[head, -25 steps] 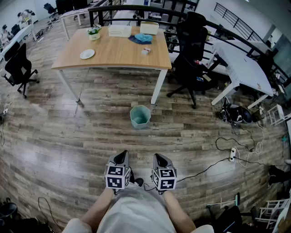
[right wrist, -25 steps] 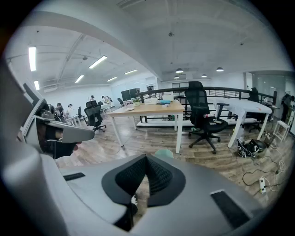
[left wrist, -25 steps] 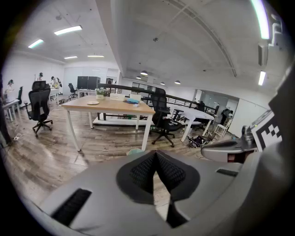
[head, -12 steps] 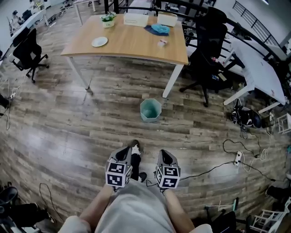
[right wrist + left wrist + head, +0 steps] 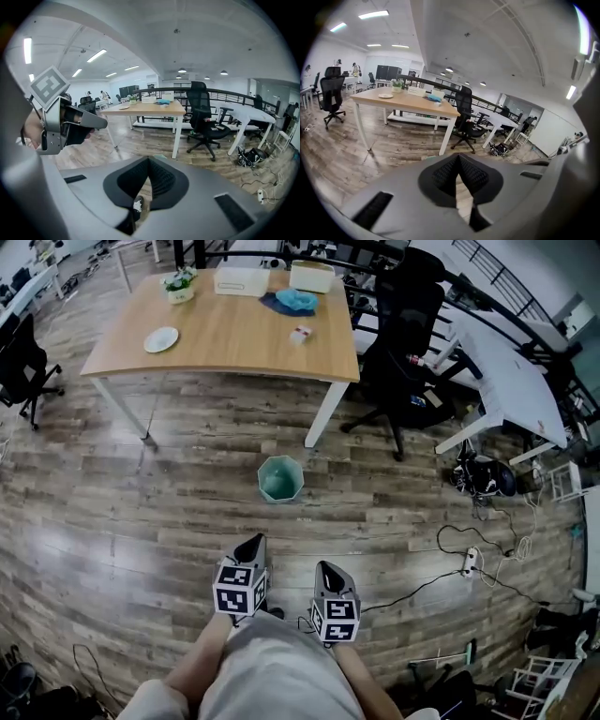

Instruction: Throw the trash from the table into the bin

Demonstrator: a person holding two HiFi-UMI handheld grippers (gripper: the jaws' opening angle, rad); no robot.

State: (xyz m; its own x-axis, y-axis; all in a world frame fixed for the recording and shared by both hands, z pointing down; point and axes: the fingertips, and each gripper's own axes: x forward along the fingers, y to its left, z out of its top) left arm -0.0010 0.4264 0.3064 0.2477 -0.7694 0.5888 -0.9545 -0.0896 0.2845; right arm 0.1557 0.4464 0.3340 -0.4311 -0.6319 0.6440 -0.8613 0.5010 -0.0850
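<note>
My left gripper (image 5: 253, 545) and right gripper (image 5: 327, 570) are both pressed together and empty, above the floor. One bin (image 5: 280, 479) stands upright, mouth up, by the table (image 5: 234, 334). One scrap of trash (image 5: 300, 334), possibly paper, lies on the table beyond one plate (image 5: 161, 338). It is too small to tell its long axis.

Upright teal bin (image 5: 280, 479) on wood floor (image 5: 141, 512), small pale trash (image 5: 300, 334) on table (image 5: 225, 343).

Past the matt grey plastic left claw (image 5: 458, 159), the desk (image 5: 234, 338) is smooth pale wood, the floor (image 5: 141, 521) glossy planks, the bin (image 5: 280, 495) plastic.
</note>
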